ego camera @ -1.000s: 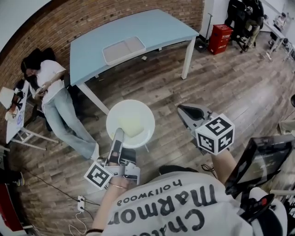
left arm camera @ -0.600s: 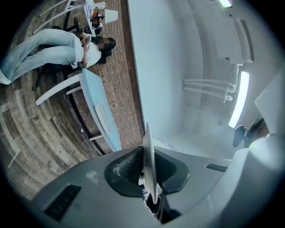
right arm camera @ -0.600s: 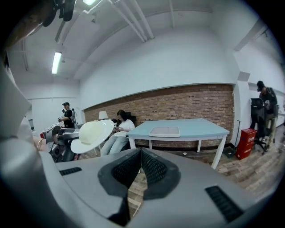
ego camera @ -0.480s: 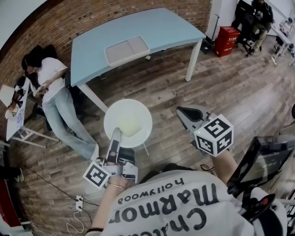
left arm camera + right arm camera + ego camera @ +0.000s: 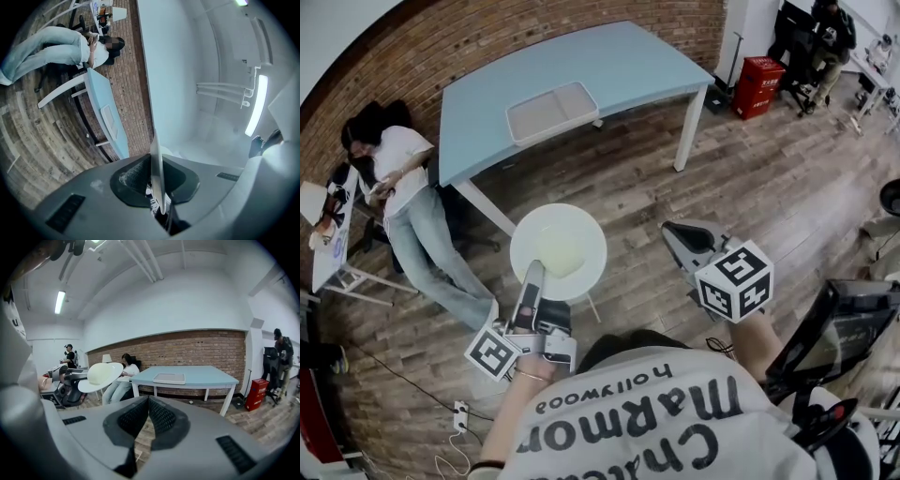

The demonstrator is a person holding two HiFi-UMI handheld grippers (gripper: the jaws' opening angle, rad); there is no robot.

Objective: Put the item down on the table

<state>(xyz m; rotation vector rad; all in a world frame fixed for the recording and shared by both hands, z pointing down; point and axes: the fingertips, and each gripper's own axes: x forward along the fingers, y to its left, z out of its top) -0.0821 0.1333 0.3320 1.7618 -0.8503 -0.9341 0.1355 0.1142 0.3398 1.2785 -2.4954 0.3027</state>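
Note:
A round white plate (image 5: 558, 251) hangs roughly level above the wooden floor, with my left gripper (image 5: 532, 272) shut on its near rim. In the left gripper view the plate (image 5: 157, 168) shows edge-on between the jaws. The right gripper view shows the plate (image 5: 101, 375) off to the left, short of the table. My right gripper (image 5: 675, 230) is shut with nothing in it; its pads (image 5: 148, 401) meet. The light blue table (image 5: 628, 66) stands ahead, beyond both grippers.
A shallow grey tray (image 5: 551, 111) lies on the table. A seated person (image 5: 403, 178) in a white top and jeans is at the left of the table. A red crate (image 5: 757, 80) stands at the back right. A dark screen (image 5: 825, 333) is at my right.
The plate stays held in the left gripper at about the same place. The view has shifted slightly; both grippers have barely moved.

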